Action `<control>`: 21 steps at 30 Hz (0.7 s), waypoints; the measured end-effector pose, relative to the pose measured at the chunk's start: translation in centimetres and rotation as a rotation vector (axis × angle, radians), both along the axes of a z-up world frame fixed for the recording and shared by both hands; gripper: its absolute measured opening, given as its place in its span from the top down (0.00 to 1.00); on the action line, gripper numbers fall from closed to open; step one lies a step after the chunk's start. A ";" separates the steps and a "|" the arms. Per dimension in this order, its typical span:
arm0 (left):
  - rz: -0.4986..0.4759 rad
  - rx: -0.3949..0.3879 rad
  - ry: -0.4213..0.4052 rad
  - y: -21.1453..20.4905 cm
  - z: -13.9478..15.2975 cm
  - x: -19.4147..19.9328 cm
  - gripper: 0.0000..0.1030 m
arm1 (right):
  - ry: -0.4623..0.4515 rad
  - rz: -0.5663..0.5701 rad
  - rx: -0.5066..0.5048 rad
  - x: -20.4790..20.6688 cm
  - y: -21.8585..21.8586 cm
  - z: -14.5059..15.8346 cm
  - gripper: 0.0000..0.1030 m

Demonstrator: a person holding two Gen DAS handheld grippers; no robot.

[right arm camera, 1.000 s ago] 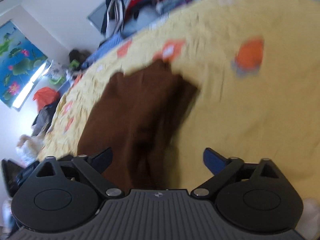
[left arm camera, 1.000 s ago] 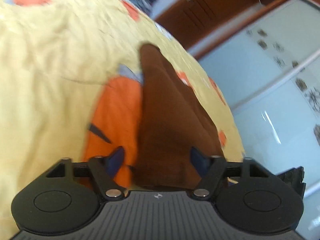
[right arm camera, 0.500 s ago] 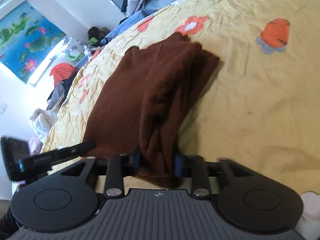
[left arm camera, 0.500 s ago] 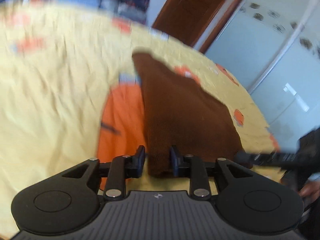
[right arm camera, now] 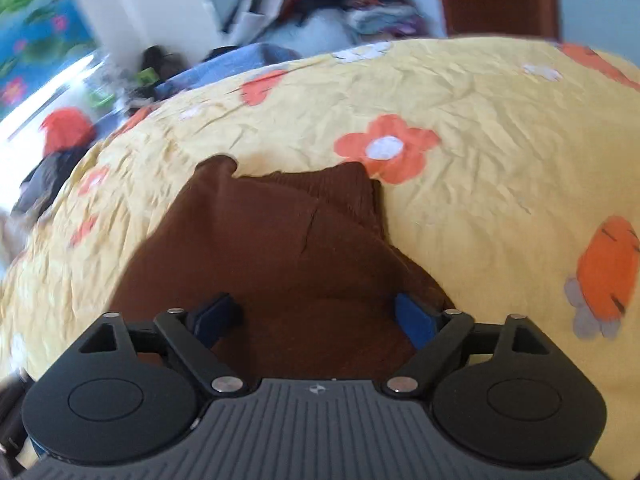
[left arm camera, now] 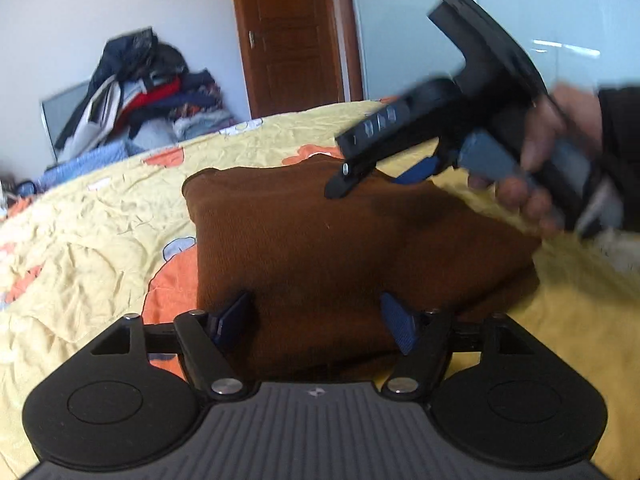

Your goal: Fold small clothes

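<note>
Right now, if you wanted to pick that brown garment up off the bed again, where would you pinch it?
Probably the near edge of the brown garment, coming in low from the front. It lies folded flat on the yellow bedspread, so only its thick doubled edge gives the fingers something to close on. Both the left gripper and right gripper stand open astride that edge.

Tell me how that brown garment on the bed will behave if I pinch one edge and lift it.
The brown garment will probably droop: it lies in soft folds on the yellow bedspread. Its layers may slide apart, since one flap overlaps loosely. Its ribbed knit looks grippy, not slippery.
</note>
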State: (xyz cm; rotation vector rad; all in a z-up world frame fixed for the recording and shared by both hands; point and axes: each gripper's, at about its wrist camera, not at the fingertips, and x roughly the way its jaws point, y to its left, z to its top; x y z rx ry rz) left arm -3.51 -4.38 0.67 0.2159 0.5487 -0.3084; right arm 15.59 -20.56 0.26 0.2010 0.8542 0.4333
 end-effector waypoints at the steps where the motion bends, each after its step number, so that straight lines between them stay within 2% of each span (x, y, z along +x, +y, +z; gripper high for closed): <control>1: -0.002 -0.005 -0.002 0.2 0.0 -0.1 0.29 | 0.028 0.001 -0.002 0.4 0.0 0.3 0.16; 3: 0.006 -0.040 0.013 0.5 0.0 0.4 0.27 | 0.069 -0.034 -0.036 1.0 0.3 1.4 0.24; 4: 0.009 -0.054 0.019 0.6 0.1 0.4 0.24 | 0.063 -0.049 -0.034 1.1 0.6 2.2 0.23; 6: 0.011 -0.070 0.025 0.6 0.1 0.5 0.22 | -0.003 -0.008 0.010 0.0 1.7 4.0 0.23; 9: 0.010 -0.068 0.024 0.4 0.0 0.4 0.21 | -0.023 0.087 0.038 1.0 5.1 5.5 0.12; 11: 0.010 -0.073 0.026 0.4 -0.1 0.3 0.21 | 0.014 0.153 0.034 2.8 8.2 4.9 0.10; 14: 0.015 -0.084 0.031 0.6 -0.2 0.3 0.21 | 0.112 0.188 0.015 5.4 11.7 2.3 0.12; 15: 0.019 -0.088 0.033 0.8 -0.2 0.4 0.21 | 0.139 0.189 -0.005 6.1 12.7 1.1 0.09; 16: 0.025 -0.094 0.038 0.9 -0.2 0.5 0.21 | 0.097 0.200 -0.010 5.7 12.8 0.5 0.00; 18: 0.030 -0.112 0.050 1.2 -0.2 0.7 0.20 | 0.046 0.198 -0.035 5.2 13.0 0.1 0.00; 20: 0.032 -0.122 0.058 1.4 -0.2 0.8 0.19 | 0.039 0.212 -0.081 5.0 13.6 0.2 0.00; 21: 0.033 -0.125 0.060 1.5 -0.2 0.9 0.18 | 0.030 0.207 -0.102 4.2 13.3 0.8 0.06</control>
